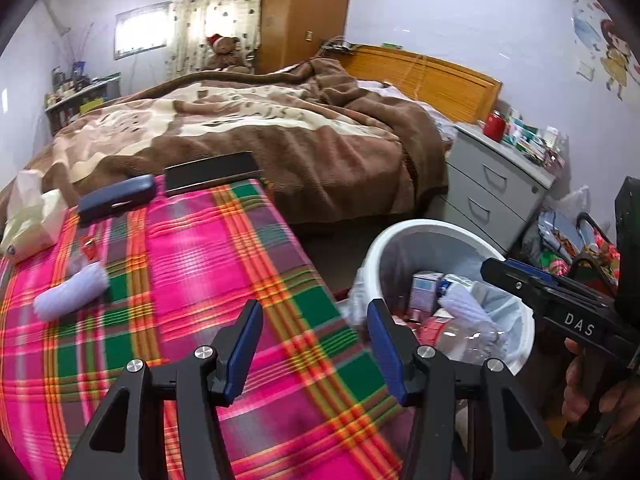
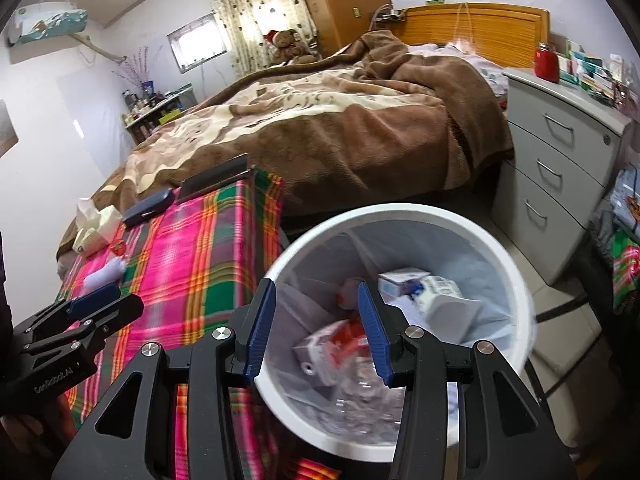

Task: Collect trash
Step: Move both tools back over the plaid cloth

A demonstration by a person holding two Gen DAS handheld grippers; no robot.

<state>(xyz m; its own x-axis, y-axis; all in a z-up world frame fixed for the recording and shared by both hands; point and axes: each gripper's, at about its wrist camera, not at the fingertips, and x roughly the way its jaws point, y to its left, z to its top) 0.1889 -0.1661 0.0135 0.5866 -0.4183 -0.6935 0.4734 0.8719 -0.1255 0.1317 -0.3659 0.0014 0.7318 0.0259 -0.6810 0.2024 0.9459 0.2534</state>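
Your right gripper (image 2: pixel 316 332) hangs over the white bin (image 2: pixel 508 248), jaws spread with nothing between them; through the gap you see only the rubbish already lying in the liner: cartons, a crumpled clear bottle, red wrappers. Your left gripper (image 1: pixel 314 346) points over the right edge of the table with the plaid cloth (image 1: pixel 208 264), jaws also spread and empty.

What remains to collect, as far as these views show, sits near the table's far left corner: a rolled white tissue wad (image 1: pixel 72 292) and, just beyond it, a small red wrapper (image 1: pixel 89 246). The tissue pack (image 1: pixel 30 216), the dark blue case (image 1: pixel 116 200) and the black flat box (image 1: pixel 212 174) along the far edge look like belongings rather than trash, so leave them.

The step in hand is the return to the table for the next piece. Take it with the left gripper, since it is the nearer of the 2. Swing it back across the cloth toward the wad and line the fingers up across the roll's short axis, not along its length. Come down until the pads bracket the wad without snagging the cloth, then close gently; tissue compresses, so squeeze until it stops yielding. Lift clear before travelling, or the cloth may drag with it. Keep the right gripper out of the bin's mouth so the 2 tools do not meet above the rim.
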